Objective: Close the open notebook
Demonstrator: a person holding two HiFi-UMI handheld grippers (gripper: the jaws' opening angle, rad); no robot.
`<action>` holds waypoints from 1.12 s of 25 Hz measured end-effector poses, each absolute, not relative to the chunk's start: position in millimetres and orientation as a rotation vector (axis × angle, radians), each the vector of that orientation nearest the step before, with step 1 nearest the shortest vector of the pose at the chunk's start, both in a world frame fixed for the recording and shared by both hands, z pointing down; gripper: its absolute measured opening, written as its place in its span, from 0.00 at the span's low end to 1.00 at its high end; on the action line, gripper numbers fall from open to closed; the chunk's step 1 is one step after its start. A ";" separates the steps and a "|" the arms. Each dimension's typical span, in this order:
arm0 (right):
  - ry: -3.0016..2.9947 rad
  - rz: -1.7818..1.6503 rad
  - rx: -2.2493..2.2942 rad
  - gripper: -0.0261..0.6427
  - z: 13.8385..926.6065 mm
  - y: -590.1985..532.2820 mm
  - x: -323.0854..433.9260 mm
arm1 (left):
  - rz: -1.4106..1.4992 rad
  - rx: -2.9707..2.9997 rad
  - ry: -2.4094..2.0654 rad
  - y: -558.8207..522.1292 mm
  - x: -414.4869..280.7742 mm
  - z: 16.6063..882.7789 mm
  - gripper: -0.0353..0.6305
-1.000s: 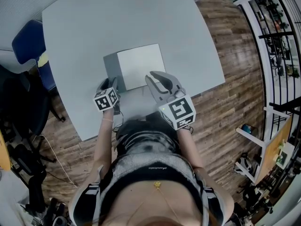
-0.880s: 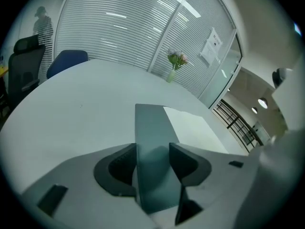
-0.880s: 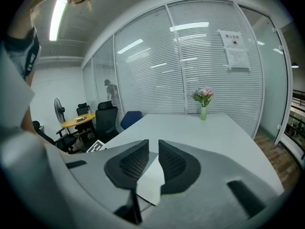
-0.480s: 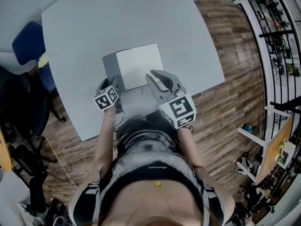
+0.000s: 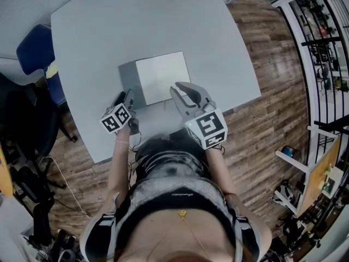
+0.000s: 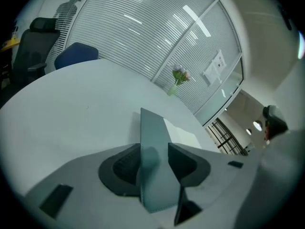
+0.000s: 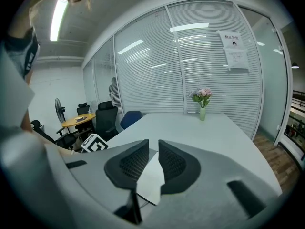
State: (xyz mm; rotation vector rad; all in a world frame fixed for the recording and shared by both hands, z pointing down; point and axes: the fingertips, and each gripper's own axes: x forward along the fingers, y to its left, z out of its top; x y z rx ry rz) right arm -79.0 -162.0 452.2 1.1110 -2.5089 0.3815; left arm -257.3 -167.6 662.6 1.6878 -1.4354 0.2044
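A pale grey worktop [image 5: 163,21] is seen above a wooden floor [image 5: 262,119]. The open notebook [image 5: 158,79] is laid near the front edge. Its grey cover [image 6: 153,171] is tipped up between the wide-apart jaws of the left gripper [image 5: 124,98], which have just been closing a little. The right gripper [image 5: 184,91] is held over the near corner of the white page [image 7: 151,178], with its jaws a little apart and nothing pinched.

notebook [image 5: 162,78]: white | cover [image 5: 130,82]: grey | table [image 5: 136,21]: pale grey | chair [image 5: 34,48]: blue
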 end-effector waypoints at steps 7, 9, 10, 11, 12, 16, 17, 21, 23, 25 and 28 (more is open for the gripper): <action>-2.519 0.374 1.102 0.14 451.3 -161.2 -79.2 | 0.085 1.754 -1.375 -170.1 -251.9 634.0 0.28; -2.523 0.372 1.104 0.14 450.3 -160.9 -79.1 | 0.054 1.770 -1.356 -170.8 -249.0 626.8 0.27; -2.526 0.371 1.104 0.14 449.6 -160.6 -79.0 | 0.053 1.779 -1.365 -171.5 -250.0 621.9 0.26; -2.528 0.371 1.104 0.14 448.8 -160.3 -78.6 | 0.053 1.788 -1.374 -172.4 -250.9 617.4 0.25; -2.531 0.371 1.104 0.14 448.3 -160.2 -77.8 | 0.048 1.795 -1.376 -173.3 -250.4 613.7 0.25; -2.541 0.373 1.106 0.14 447.4 -161.0 -73.1 | 0.024 1.810 -1.368 -176.0 -243.5 606.1 0.24; -2.543 0.374 1.107 0.14 447.2 -161.0 -72.3 | 0.020 1.813 -1.366 -176.3 -242.3 604.7 0.24; -2.552 0.373 1.113 0.14 446.0 -161.5 -68.9 | -0.007 1.821 -1.358 -177.4 -237.8 597.6 0.22; -2.556 0.373 1.117 0.14 445.1 -163.0 -65.3 | -0.005 1.831 -1.363 -178.5 -234.4 593.6 0.21; -2.560 0.372 1.122 0.14 443.4 -164.9 -60.4 | -0.001 1.844 -1.362 -179.0 -228.5 590.3 0.21; -2.565 0.368 1.129 0.14 441.6 -167.6 -54.6 | -0.007 1.852 -1.352 -179.2 -221.3 587.9 0.21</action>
